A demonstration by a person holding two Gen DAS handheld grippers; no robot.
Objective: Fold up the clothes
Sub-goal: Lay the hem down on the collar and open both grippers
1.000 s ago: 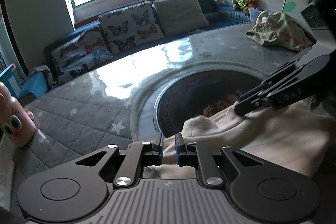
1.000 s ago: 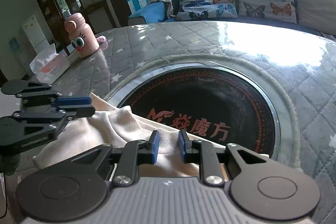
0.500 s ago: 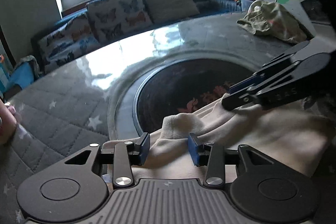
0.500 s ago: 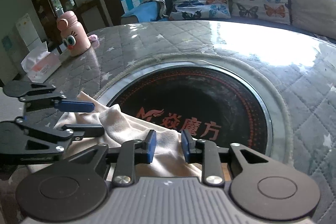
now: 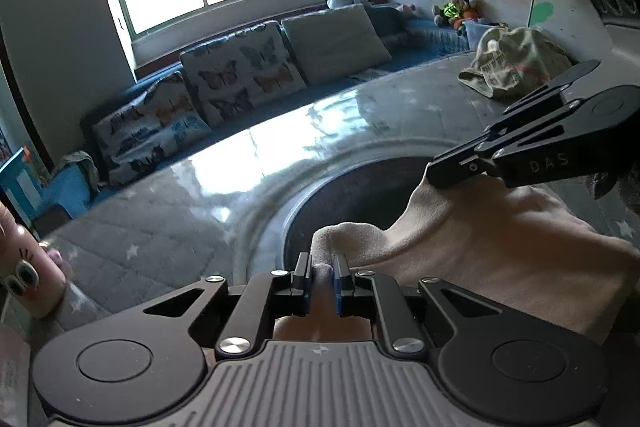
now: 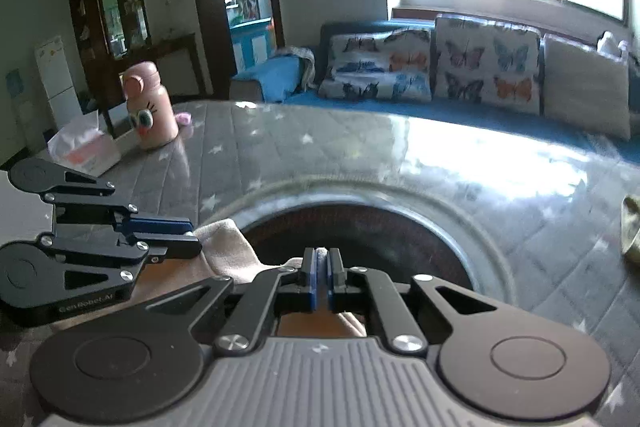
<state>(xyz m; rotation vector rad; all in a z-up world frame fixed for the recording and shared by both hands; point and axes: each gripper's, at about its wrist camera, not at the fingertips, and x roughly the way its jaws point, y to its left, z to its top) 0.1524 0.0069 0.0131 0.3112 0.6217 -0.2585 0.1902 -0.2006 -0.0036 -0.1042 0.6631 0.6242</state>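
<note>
The cream garment (image 5: pixel 500 247) is lying at the near edge of the quilted table (image 5: pixel 160 227), partly over the dark round inset (image 6: pixel 360 231). A bunched edge of it is clamped between the pads of the left gripper (image 5: pixel 322 269), whose jaws have just been closing on the cloth. The far edge of the garment is pinched by the right gripper (image 6: pixel 320 267), whose jaws have likewise just been closing, with cloth between them. Both grips seem to be made, so the step in hand is judged to be the lift that opens a fold. Next, the two held edges must be raised together and carried across the garment, kept level so the cloth is not twisted. The olive cloth (image 5: pixel 516 67) is well apart and is not yet touched.
</note>
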